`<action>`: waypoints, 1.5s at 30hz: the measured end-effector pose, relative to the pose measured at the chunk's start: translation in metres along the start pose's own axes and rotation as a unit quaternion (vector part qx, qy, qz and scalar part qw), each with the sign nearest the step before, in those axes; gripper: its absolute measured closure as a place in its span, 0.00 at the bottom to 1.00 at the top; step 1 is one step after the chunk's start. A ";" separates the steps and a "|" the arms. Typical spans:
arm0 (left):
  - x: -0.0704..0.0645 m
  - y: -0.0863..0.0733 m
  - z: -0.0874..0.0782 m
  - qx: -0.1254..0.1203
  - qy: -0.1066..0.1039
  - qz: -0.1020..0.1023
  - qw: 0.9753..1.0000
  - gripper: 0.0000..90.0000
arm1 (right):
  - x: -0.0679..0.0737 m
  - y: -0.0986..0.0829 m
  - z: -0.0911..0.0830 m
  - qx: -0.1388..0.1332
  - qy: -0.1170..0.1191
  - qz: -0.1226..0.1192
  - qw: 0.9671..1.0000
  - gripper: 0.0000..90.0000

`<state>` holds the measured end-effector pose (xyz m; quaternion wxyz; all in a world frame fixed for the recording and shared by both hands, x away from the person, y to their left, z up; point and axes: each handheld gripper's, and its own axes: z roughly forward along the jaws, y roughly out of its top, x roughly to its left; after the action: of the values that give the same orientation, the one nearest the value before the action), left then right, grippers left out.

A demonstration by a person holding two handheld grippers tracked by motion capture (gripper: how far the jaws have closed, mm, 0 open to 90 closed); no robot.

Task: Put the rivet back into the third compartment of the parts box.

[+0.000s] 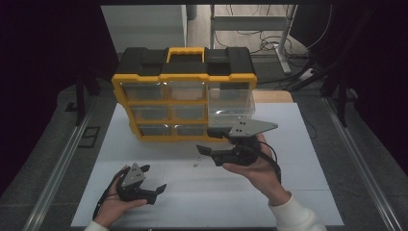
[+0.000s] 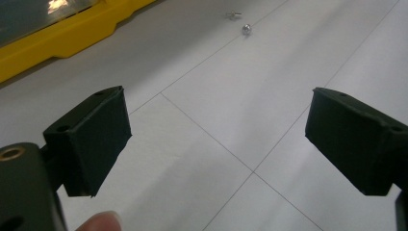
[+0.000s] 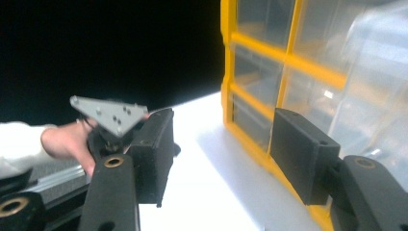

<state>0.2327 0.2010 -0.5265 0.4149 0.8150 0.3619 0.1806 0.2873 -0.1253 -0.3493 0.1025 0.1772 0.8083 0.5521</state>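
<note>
A yellow and black drawer organizer [image 1: 185,72] stands upright at the back of the white table [image 1: 298,192]. Its top right clear drawer [image 1: 231,103] is pulled out toward me. My right gripper [image 1: 210,140] hovers open just below that drawer, jaws pointing left, nothing between them. In the right gripper view the gripper [image 3: 226,154] faces the organizer's lower drawers [image 3: 260,82], tilted. My left gripper [image 1: 154,178] rests low at the front left, open and empty. In the left gripper view its jaws [image 2: 216,139] stand wide apart over bare table, with two small screws [image 2: 245,29] ahead.
The screws [image 1: 196,161] lie loose on the table between the two grippers. Metal rails [image 1: 62,163] run along both table sides. Cables and a desk frame [image 1: 284,43] sit on the floor behind. The left hand's grey plate [image 3: 110,115] appears in the right gripper view.
</note>
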 end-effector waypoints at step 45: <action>0.000 -0.001 0.001 0.003 -0.001 0.004 1.000 0.10 | -0.024 -0.071 0.076 0.126 -0.034 0.031 0.991 0.38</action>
<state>0.2327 0.2007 -0.5276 0.4117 0.8180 0.3591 0.1803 0.3242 -0.0926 -0.4444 0.0900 0.2319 0.8616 0.4424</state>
